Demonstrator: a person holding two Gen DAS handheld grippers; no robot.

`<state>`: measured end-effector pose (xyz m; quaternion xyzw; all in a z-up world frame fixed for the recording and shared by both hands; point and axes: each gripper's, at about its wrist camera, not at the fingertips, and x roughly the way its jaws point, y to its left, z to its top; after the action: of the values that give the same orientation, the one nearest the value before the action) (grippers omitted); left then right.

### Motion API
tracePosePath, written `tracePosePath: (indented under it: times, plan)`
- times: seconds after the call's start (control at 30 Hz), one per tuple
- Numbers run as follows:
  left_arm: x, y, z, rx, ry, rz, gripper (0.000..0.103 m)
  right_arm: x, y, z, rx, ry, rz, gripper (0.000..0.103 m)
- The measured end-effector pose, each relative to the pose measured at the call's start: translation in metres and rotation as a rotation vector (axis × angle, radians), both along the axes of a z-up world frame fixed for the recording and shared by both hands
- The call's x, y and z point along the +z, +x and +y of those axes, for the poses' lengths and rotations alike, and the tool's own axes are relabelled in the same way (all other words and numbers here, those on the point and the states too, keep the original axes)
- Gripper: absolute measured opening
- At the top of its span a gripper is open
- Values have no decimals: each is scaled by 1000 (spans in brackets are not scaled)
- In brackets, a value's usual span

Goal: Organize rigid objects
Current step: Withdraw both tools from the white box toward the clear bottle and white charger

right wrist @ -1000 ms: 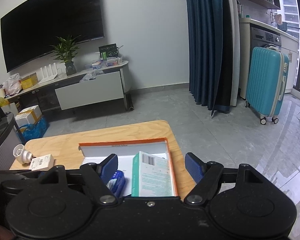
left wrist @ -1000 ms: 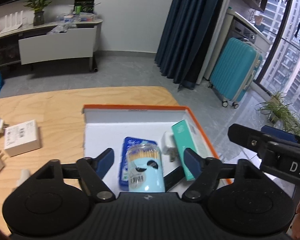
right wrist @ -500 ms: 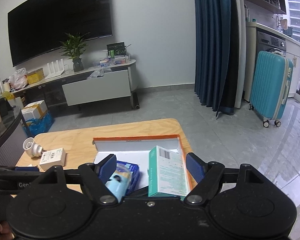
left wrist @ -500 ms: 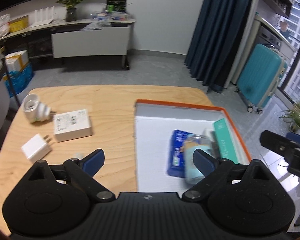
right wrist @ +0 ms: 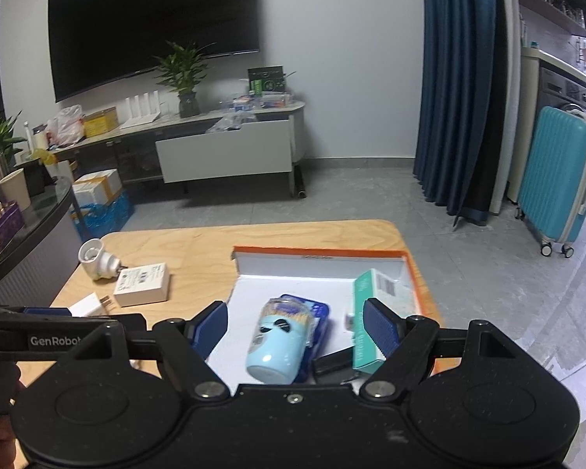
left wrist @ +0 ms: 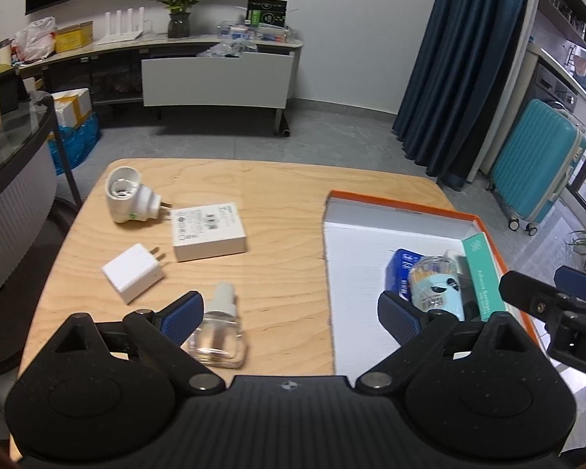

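My left claw (left wrist: 289, 314) gapes empty above the tabletop (left wrist: 285, 203), the small glass bottle (left wrist: 218, 332) just beside its left finger. My right claw (right wrist: 295, 326) hangs apart over the orange-rimmed box (right wrist: 320, 254), holding nothing; inside lies the pale blue canister (right wrist: 275, 342).

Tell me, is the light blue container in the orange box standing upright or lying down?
Lying down. The light blue container rests on its side across the blue case inside the orange box, its flat base turned toward the right wrist camera.
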<state>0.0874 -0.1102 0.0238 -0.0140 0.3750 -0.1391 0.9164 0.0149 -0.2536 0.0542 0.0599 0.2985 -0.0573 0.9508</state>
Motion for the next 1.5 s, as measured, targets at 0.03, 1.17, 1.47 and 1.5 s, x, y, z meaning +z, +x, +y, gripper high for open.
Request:
tracePosePath:
  times: [0.03, 1.17, 1.47, 1.5]
  plan:
    - [0, 0, 3, 5, 2, -1, 98, -1, 0, 3, 6, 0, 3, 90]
    - [-23, 0, 81, 126, -15, 42, 98, -28, 27, 74, 186, -5, 83, 90]
    - [-37, 6, 100, 164, -11, 67, 98, -39, 32, 82, 210, -2, 110, 90]
    - [-38, 8, 102, 168, -8, 69, 98, -40, 32, 83, 213, -2, 112, 90]
